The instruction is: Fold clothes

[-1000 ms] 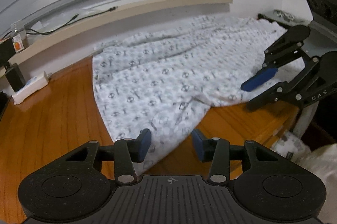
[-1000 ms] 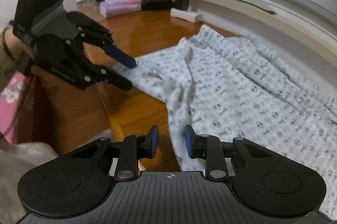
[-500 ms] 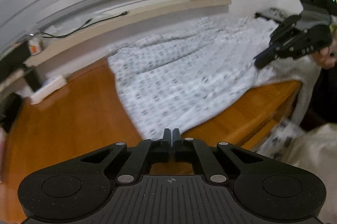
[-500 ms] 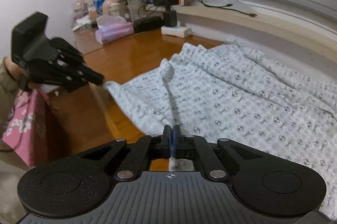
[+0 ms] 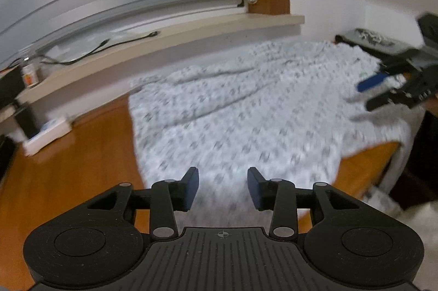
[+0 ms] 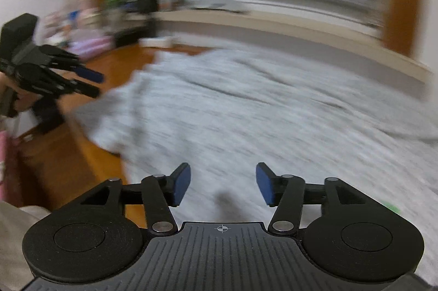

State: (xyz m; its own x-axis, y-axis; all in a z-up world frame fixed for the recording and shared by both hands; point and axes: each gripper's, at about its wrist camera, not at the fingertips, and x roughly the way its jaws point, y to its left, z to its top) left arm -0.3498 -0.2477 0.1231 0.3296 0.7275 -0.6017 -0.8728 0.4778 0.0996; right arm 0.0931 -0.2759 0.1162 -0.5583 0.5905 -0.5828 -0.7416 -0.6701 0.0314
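- Lying spread over the wooden table (image 5: pixel 68 176), the patterned white garment (image 5: pixel 246 113) covers most of the far and right side; one edge droops over the near right table edge.
- Left gripper (image 5: pixel 222 188): jaws set wide apart, blue pads bare, nothing between them. It hangs over the garment's near hem.
- Right gripper (image 6: pixel 223 183): jaws likewise wide, nothing pinched. Cloth fills the view beneath it.
- From the left wrist view, the right gripper (image 5: pixel 375 91) shows at the right edge above the cloth, fingers parted; badly smeared.
- From the right wrist view, the left gripper (image 6: pixel 93 84) shows at the left, near the garment's corner, fingers parted; contact with the cloth cannot be told.
- Both views motion-blurred; the print on the garment (image 6: pixel 260 113) is unreadable there.
- Window ledge (image 5: pixel 164 44) behind the table carries a dark cable (image 5: pixel 90 53); a white power strip (image 5: pixel 46 133) lies on the table at left, clear of the garment.
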